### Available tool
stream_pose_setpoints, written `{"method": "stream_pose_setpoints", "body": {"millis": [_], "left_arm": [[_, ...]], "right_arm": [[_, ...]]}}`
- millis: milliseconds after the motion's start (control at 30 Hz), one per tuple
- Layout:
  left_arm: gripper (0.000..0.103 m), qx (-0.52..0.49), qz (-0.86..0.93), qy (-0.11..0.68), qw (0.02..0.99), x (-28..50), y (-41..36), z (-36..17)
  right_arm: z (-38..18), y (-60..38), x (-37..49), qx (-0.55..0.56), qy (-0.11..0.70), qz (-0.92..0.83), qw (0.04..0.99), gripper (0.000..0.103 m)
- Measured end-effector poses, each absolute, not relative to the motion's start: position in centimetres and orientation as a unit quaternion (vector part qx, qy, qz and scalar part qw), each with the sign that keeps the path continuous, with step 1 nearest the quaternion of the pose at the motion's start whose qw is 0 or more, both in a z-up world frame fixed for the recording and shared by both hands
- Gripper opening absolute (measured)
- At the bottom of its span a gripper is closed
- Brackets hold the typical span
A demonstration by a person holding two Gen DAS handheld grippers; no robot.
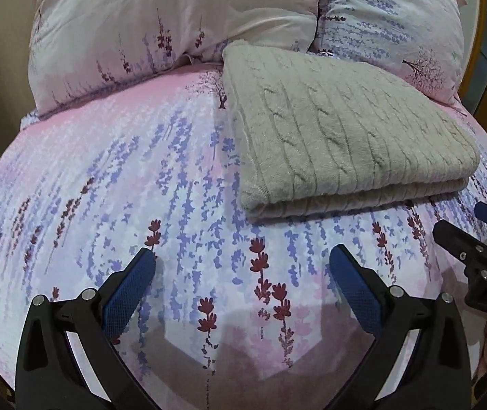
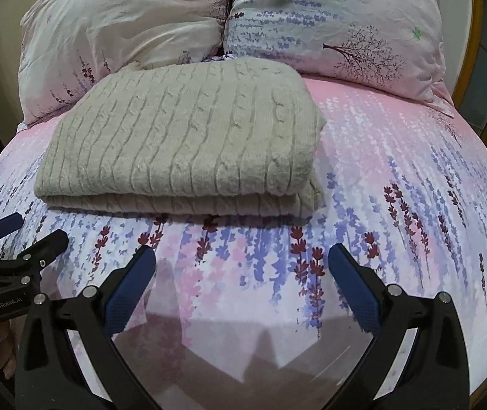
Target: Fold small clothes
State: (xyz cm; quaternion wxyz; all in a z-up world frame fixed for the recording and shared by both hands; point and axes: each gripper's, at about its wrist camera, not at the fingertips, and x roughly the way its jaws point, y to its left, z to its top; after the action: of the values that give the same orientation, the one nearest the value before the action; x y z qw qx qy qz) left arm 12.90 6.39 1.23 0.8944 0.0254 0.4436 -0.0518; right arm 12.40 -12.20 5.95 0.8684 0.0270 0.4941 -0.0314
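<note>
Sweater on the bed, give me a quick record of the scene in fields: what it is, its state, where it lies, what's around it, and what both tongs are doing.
item: grey cable-knit sweater
state: folded into a thick rectangle, layered edge facing the cameras
location: on the floral bedsheet, just in front of the two pillows
left tongs: open, empty, hovering over the sheet short of the sweater
right tongs: open, empty, also short of the sweater
contact: neither tongs touches the sweater

Pillows' [image 2: 311,17] tops cut off above.
</note>
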Motion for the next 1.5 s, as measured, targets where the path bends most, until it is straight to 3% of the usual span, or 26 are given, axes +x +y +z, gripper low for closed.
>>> {"method": "stream_pose_setpoints", "body": {"millis": [1500], "left_arm": [[0.102,0.033,-0.061,0.444,0.893,13.15,6.22,1.08]], "right_arm": [[5.50,-11.60,12.71,0.010,0.512,-0.027,0.859,0.101]]}}
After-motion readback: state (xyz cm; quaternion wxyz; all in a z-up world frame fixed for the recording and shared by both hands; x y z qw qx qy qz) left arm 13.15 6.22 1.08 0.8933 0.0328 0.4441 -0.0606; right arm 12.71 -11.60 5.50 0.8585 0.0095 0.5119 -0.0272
